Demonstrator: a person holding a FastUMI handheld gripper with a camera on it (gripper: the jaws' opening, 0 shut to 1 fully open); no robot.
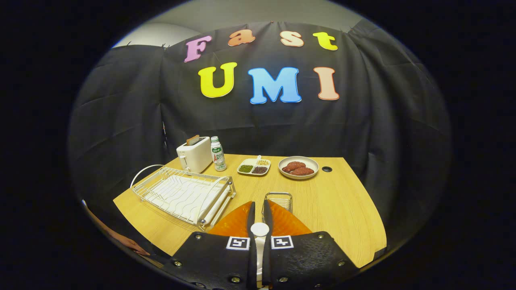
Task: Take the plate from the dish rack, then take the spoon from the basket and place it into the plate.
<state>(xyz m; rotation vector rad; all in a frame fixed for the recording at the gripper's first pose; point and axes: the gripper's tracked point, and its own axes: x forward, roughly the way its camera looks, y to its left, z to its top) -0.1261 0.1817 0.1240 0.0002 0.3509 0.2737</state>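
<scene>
Holding white spoon point(259, 230) pinched in my gripper point(258, 213) above orange plate point(236, 221); lower gently, then release.

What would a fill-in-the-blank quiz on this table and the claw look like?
1. The claw is shut on a white spoon, just above the ____ plate.
2. The dish rack beside that plate holds ____ dishes.
3. The divided tray sits between the bottle and the ____.
Missing words: orange; no; bowl.
</scene>
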